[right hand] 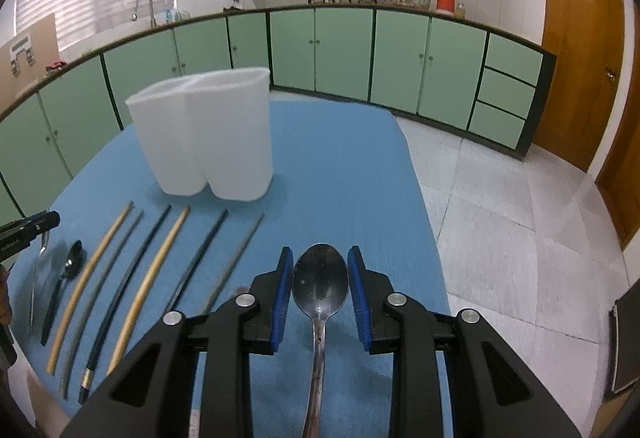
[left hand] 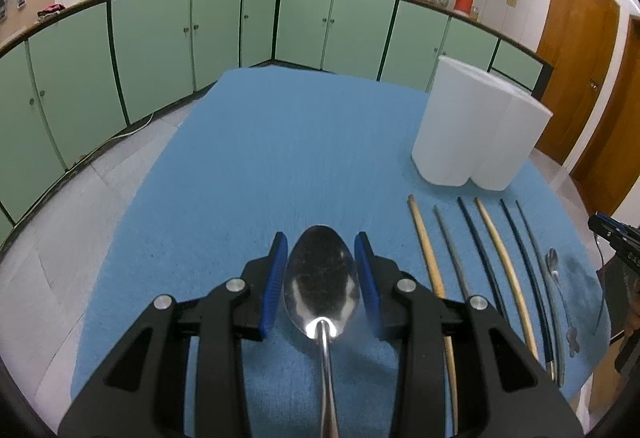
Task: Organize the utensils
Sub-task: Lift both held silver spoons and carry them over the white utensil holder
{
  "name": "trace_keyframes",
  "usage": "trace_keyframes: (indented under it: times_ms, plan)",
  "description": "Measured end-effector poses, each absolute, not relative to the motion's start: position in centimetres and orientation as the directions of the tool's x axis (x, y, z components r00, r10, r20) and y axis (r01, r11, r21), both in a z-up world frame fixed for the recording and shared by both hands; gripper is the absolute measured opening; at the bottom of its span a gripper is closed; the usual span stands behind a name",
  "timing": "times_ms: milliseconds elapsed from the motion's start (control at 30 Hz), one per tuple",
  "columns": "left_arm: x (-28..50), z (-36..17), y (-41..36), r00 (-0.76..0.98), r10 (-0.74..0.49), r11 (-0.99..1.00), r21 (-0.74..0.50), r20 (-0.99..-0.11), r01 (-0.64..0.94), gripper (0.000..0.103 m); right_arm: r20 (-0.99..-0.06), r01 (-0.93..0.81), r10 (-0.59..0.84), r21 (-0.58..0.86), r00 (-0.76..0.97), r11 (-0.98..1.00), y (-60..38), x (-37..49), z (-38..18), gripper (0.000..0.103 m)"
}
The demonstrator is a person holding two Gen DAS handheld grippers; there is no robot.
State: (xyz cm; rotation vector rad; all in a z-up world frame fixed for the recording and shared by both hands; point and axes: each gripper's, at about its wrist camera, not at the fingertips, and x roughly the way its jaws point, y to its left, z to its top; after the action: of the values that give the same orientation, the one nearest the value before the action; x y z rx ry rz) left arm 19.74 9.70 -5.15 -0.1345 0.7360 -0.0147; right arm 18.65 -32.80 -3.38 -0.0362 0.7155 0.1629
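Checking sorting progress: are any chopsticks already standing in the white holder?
No: the white holder looks empty, and the chopsticks lie flat on the blue cloth.

- Left gripper (left hand: 321, 270): blue fingers (left hand: 275, 280) flank spoon (left hand: 320, 278) bowl; contact unclear.
- Chopsticks (left hand: 430, 258) in a row on blue surface (left hand: 280, 158).
- White holder (left hand: 476, 130) beyond them.
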Motion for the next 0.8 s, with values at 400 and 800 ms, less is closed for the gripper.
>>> trace_keyframes:
  times_ms: [400,800]
  plan:
    - [18.5,-1.9,10.0,0.822,-0.083,0.985,-0.171,-0.564,-0.018,0.033,-0.569,-0.192,0.181,0.042,0.802,0.980,-31.8,18.2,-0.4,0.028]
    - [18.2,2.1,9.4,0.885,-0.107,0.983,-0.179,-0.453,0.028,0.033,-0.486,-0.220,0.219,0.056,0.846,0.974,-31.2,18.5,3.0,0.028]
